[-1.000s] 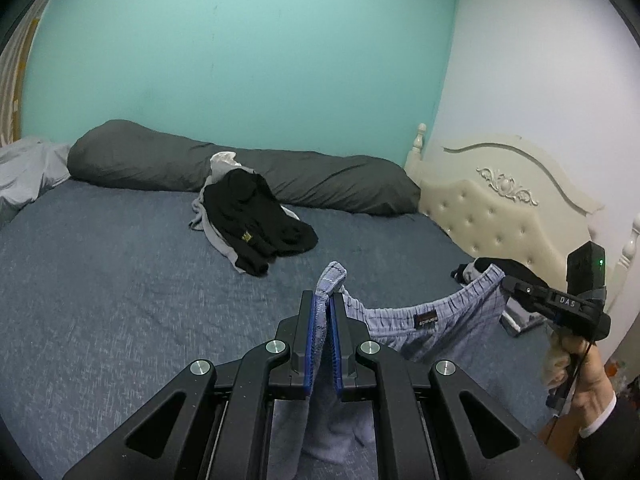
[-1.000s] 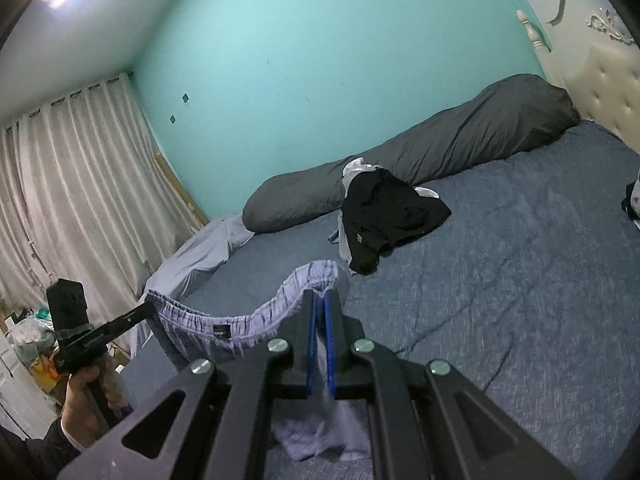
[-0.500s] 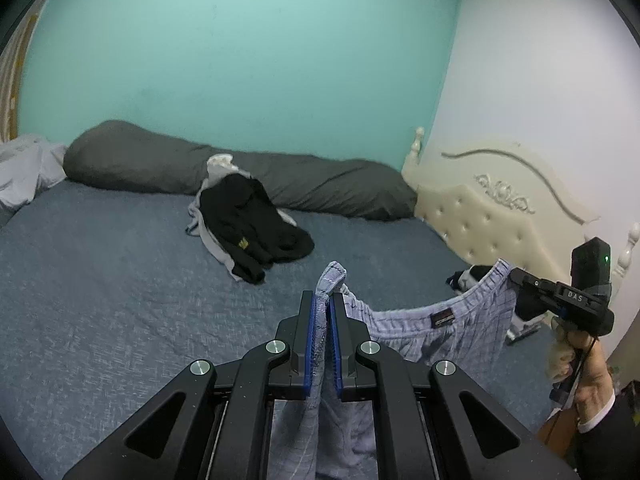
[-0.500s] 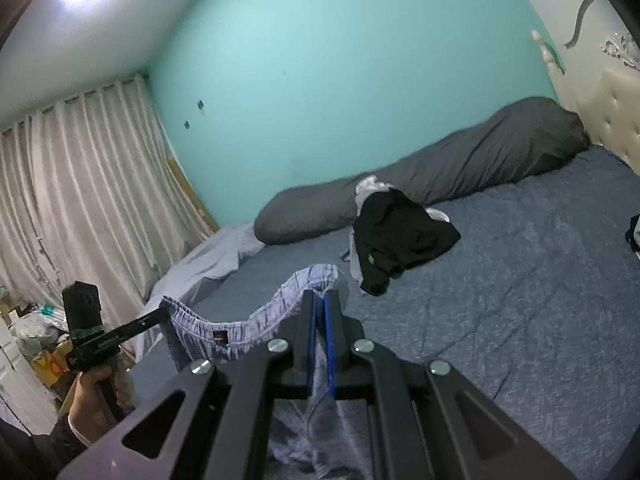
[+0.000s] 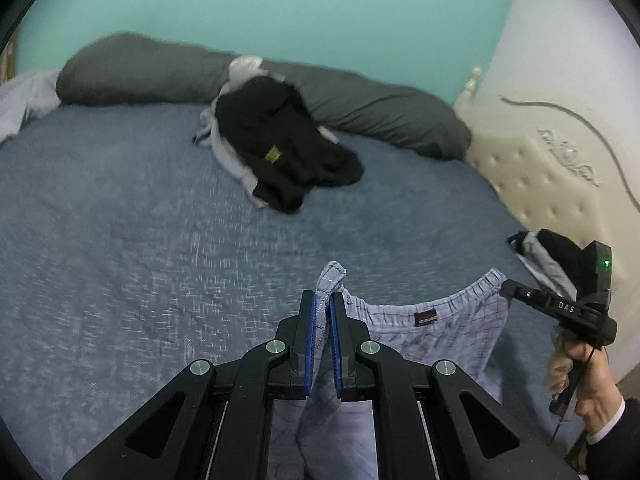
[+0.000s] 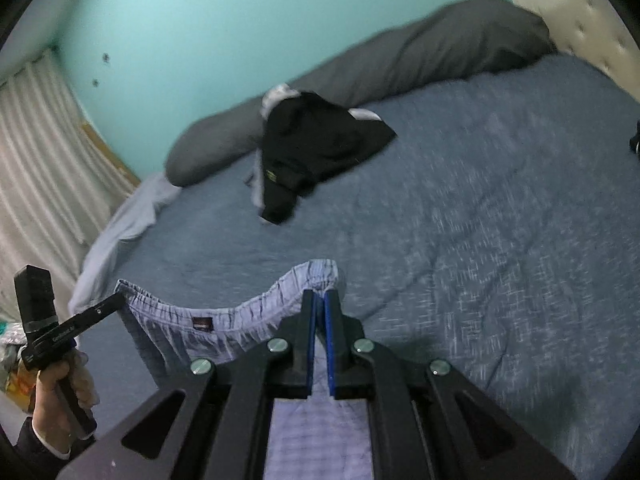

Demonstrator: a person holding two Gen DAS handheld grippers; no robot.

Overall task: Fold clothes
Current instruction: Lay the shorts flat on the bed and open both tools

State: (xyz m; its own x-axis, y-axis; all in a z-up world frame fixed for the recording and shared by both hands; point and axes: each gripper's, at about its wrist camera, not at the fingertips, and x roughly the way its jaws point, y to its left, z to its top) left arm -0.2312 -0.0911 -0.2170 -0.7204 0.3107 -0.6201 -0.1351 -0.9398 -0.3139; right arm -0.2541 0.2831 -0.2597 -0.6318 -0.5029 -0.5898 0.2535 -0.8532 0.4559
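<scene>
A: What's on the far L of the bed?

B: A pale sheet (image 5: pixel 24 100) bunched at the edge, curtains (image 6: pixel 36 152) beyond it in the R-wrist view. A long grey bolster (image 5: pixel 160 68) runs along the teal wall (image 5: pixel 280 8).

A: And mid-frame?

B: A black garment (image 5: pixel 280 140) heaped on a grey one, leaning on the bolster, well apart from the grippers. Blue bedspread (image 5: pixel 120 240) underneath.

A: The task item?

B: Light-blue checked boxer shorts (image 5: pixel 432 320), held up above the bedspread near its front edge, waistband stretched between both grippers, w/ a dark label at centre.

A: Gripper states?

B: Left gripper (image 5: pixel 325 320) is clamped on one waistband end, fabric pinched btwn its blue pads (image 5: pixel 308 344). Right gripper (image 6: pixel 319 320) is likewise closed on the other end, cloth hanging below.

A: Far R?

B: The person's hand (image 5: pixel 588 372), in a dark sleeve w/ white cuff, grips the right handle. Behind it, a small dark-and-grey clothes pile (image 5: pixel 552 252) lies by the cream tufted headboard (image 5: pixel 540 176).
</scene>
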